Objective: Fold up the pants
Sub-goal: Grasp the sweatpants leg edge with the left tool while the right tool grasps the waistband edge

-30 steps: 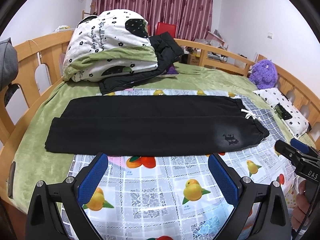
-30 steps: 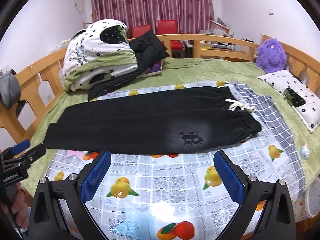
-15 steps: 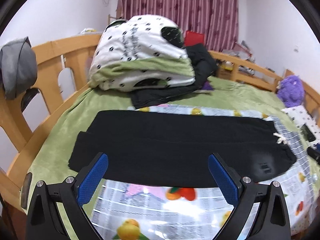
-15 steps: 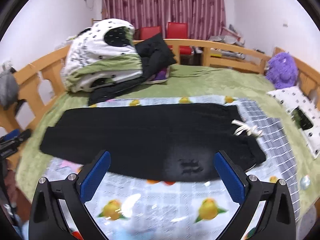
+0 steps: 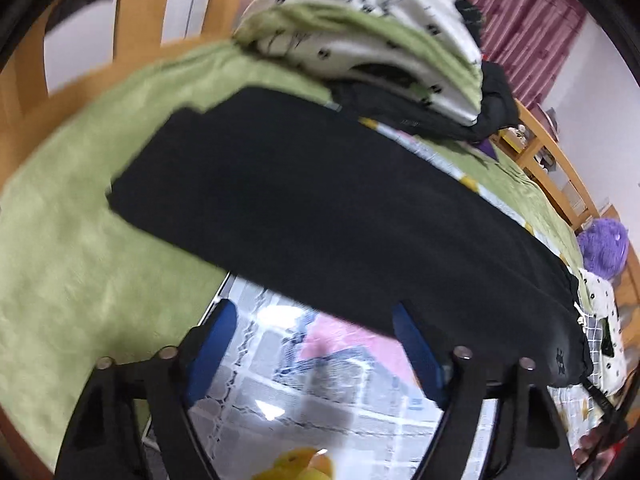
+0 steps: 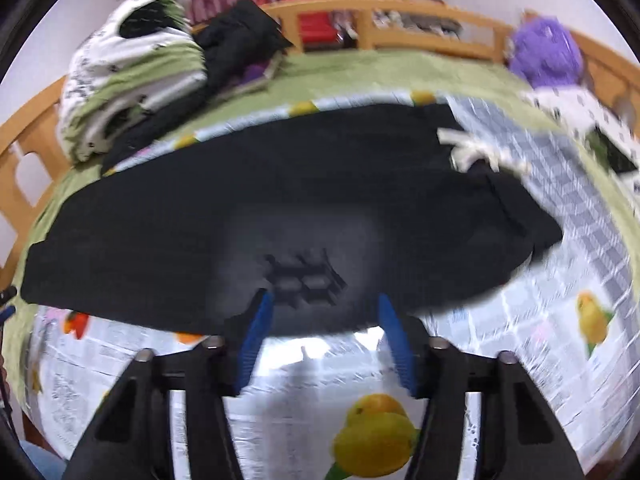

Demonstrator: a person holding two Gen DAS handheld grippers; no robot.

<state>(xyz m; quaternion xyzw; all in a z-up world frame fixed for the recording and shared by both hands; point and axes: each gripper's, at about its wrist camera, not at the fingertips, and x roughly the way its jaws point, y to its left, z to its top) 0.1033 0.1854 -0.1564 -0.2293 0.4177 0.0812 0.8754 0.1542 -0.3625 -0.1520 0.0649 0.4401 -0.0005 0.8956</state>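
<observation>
Black pants (image 5: 320, 208) lie flat on the bed, folded lengthwise, leg ends to the left and waistband to the right. In the right wrist view the pants (image 6: 280, 208) show a dark logo and a white drawstring (image 6: 472, 150) at the waist. My left gripper (image 5: 312, 320) is open and empty, low over the near edge of the pants toward the leg end. My right gripper (image 6: 322, 306) is open and empty, its blue pads (image 6: 256, 328) at the near edge by the logo.
A fruit-print plastic sheet (image 6: 520, 360) lies under the pants on a green blanket (image 5: 80, 248). A folded quilt pile (image 5: 372, 28) and a black jacket (image 6: 240, 40) sit at the back. A purple plush toy (image 6: 544, 56) and wooden bed rails (image 5: 100, 40) border the bed.
Both grippers have moved forward and down close to the near edge of the pants. The left one swung toward the leg end and tilted. Both stay open.
</observation>
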